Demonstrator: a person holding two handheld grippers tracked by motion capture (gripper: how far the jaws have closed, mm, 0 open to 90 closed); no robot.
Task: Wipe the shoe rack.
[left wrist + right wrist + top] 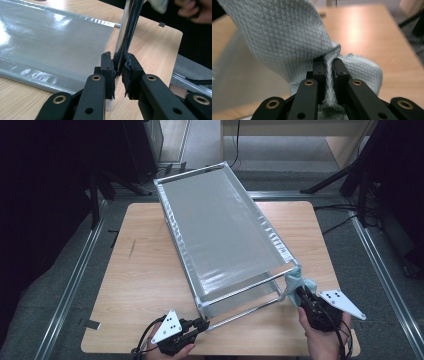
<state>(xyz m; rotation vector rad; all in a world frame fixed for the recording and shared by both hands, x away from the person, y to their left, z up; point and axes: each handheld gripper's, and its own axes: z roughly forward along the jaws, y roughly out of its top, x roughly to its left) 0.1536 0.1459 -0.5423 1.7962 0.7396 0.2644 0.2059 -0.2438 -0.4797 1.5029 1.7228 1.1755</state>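
A metal-framed rack (220,232) with a grey mesh shelf stands slantwise on the wooden table (145,270), its long side running from the near edge toward the far left corner. A second, lower shelf shows under the top one at the near end.

The left gripper (202,324) sits at the near left corner of the rack, low by the table edge, held in the person's left hand (172,345). In the left gripper view its jaws are pinched tight on the upright corner post (126,30) of the frame, the black pads pressed against the shiny tube from both sides. The grey mesh sheet (50,45) stretches away on the left of that post, lying close over the tabletop.

The right gripper (301,295) is at the near right corner of the rack, in the person's right hand (322,340). It holds a pale blue-green cloth (299,281), which is bunched right against the end of the top rail at that corner. In the right gripper view the jaws are closed on a fold of this waffle-weave cloth (287,37); the fabric is squeezed between the pads and billows up and to the left in front of the camera, with a smaller lobe spilling to the right. The table surface behind it is blurred.
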